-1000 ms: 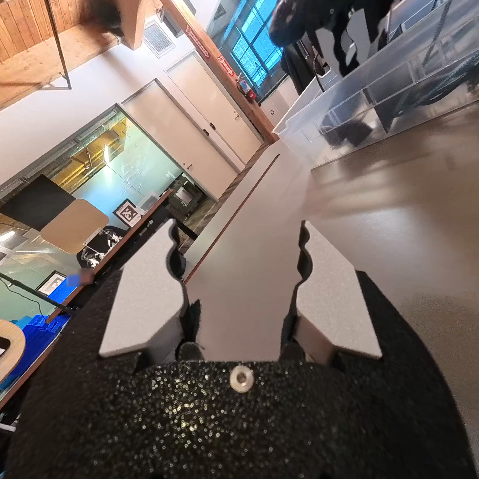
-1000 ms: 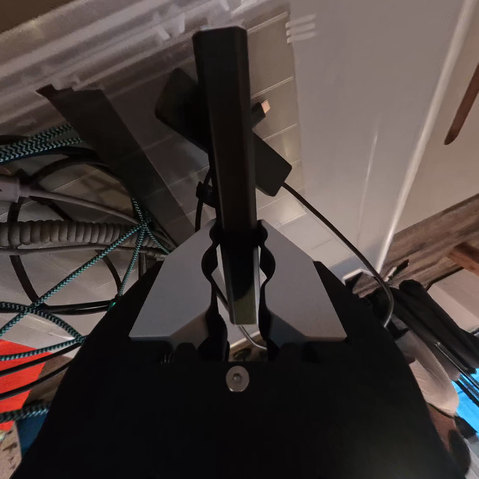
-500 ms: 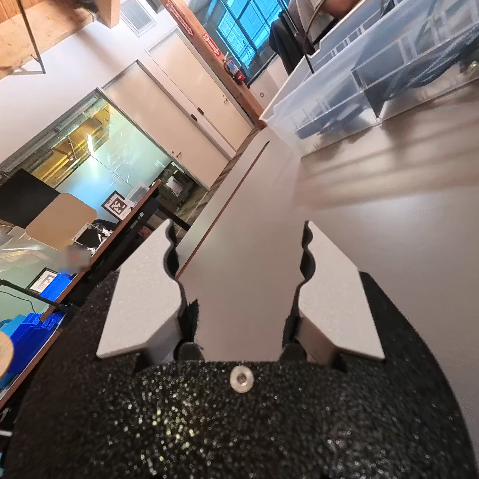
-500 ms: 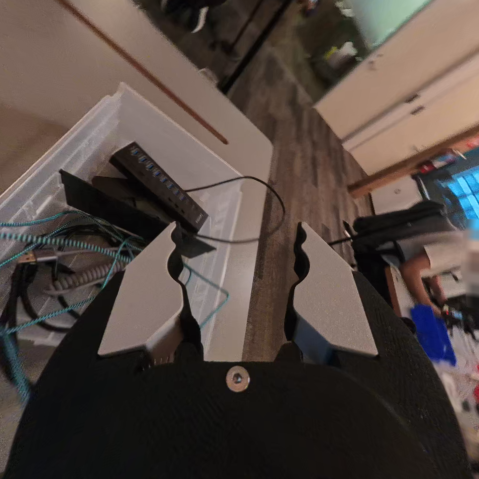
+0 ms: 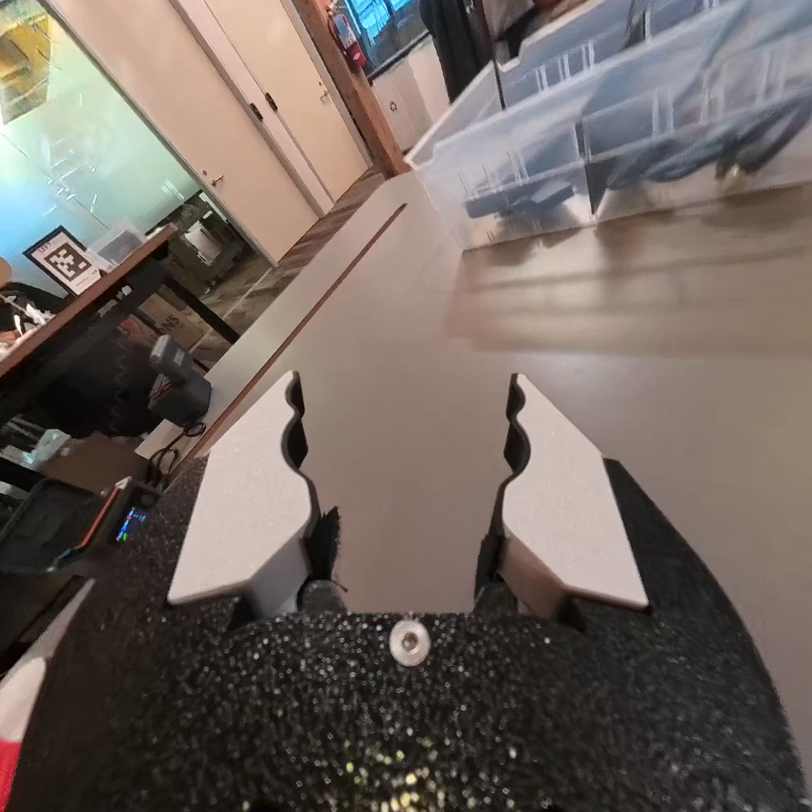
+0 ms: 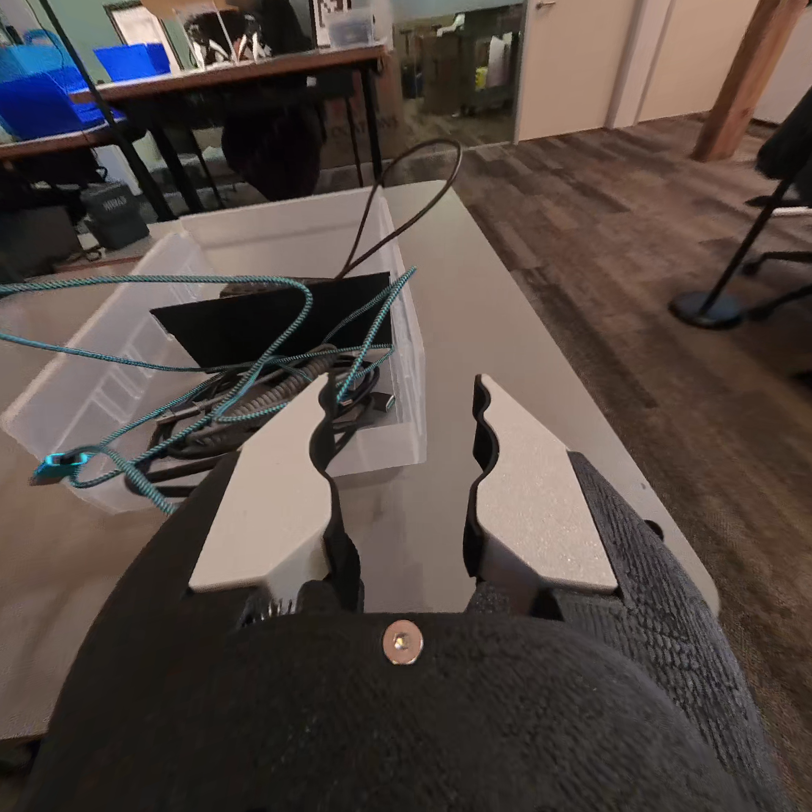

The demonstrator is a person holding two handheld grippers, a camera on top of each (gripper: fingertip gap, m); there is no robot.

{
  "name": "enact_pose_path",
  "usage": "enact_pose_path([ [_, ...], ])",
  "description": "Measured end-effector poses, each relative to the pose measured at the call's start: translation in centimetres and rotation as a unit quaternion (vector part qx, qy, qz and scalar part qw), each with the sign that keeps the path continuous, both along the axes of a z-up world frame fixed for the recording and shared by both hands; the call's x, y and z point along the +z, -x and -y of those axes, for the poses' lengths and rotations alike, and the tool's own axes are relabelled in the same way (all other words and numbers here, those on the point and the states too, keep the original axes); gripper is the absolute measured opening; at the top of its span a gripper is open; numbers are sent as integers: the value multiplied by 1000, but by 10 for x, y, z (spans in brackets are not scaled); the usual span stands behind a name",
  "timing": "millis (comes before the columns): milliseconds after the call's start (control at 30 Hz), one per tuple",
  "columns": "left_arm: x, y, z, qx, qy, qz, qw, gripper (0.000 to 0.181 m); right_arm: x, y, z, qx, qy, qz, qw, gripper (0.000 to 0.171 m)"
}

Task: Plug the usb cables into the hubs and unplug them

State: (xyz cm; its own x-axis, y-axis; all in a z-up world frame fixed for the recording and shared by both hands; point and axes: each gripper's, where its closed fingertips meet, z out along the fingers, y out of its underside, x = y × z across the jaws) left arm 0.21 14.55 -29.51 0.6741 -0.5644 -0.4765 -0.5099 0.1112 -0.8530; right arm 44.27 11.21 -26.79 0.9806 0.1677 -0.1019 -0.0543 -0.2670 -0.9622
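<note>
My right gripper (image 6: pixel 402 386) is open and empty, low over the table, just in front of a clear plastic bin (image 6: pixel 408 351). The bin holds a black divider panel (image 6: pixel 272 320), a tangle of teal braided cables (image 6: pixel 246 373), black cables and a grey coiled cable (image 6: pixel 259 404). A teal plug (image 6: pixel 61 461) hangs over the bin's near left rim. A thin black cable (image 6: pixel 422 175) loops up from behind the panel; the hub is mostly hidden there. My left gripper (image 5: pixel 404 386) is open and empty over bare table, with the bin (image 5: pixel 615 132) far off at the upper right.
The grey table (image 6: pixel 505 351) ends at its right edge beside wood-look flooring. A black stand base (image 6: pixel 707 307) sits on the floor to the right. Other desks with blue crates (image 6: pixel 39 92) stand behind. A wooden post (image 5: pixel 351 88) and doors lie beyond the table in the left wrist view. My hands' fingertips stand some 45 cm from each other.
My right gripper let go of the long black hub it held a second ago, opened, and pulled back out of the bin. My left gripper stayed open and tilted lower over the table.
</note>
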Motion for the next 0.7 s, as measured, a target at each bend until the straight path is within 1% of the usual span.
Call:
enact_pose_path([
  [67,21,6,9,20,3,34,999,91,-9,0,-10,14,18,5,1000,59],
  [100,32,14,14,44,1,45,998,91,-12,0,-14,19,19,13,1000,59],
  [167,50,44,23,132,-11,56,990,87,-13,-2,-22,21,7,35,999,57],
  [200,57,60,31,175,-13,55,983,91,-14,0,-25,28,7,39,999,51],
  [300,59,109,61,278,21,44,959,111,-23,8,-33,54,29,23,998,37],
  [367,53,147,85,347,51,11,936,116,-30,11,-38,62,41,41,996,26],
  [400,47,171,100,389,69,-24,918,116,-33,11,-39,65,45,57,995,22],
  [433,40,194,117,433,90,-65,895,115,-34,11,-41,67,48,75,994,18],
  [467,30,210,133,455,123,-99,876,109,-35,9,-42,65,48,96,992,14],
  [500,16,222,150,468,169,-132,857,96,-36,7,-44,63,50,116,990,9],
  [533,3,232,168,480,218,-152,836,92,-37,7,-45,64,53,129,988,8],
  [567,-11,234,183,475,271,-155,823,87,-39,7,-46,69,59,131,987,8],
  [633,-38,226,207,442,364,-129,810,76,-42,9,-48,78,70,117,988,7],
  [667,-45,229,213,437,379,-130,805,74,-42,9,-49,83,69,111,988,6],
  [700,-46,236,217,442,375,-152,801,62,-42,10,-50,88,68,104,988,5],
])
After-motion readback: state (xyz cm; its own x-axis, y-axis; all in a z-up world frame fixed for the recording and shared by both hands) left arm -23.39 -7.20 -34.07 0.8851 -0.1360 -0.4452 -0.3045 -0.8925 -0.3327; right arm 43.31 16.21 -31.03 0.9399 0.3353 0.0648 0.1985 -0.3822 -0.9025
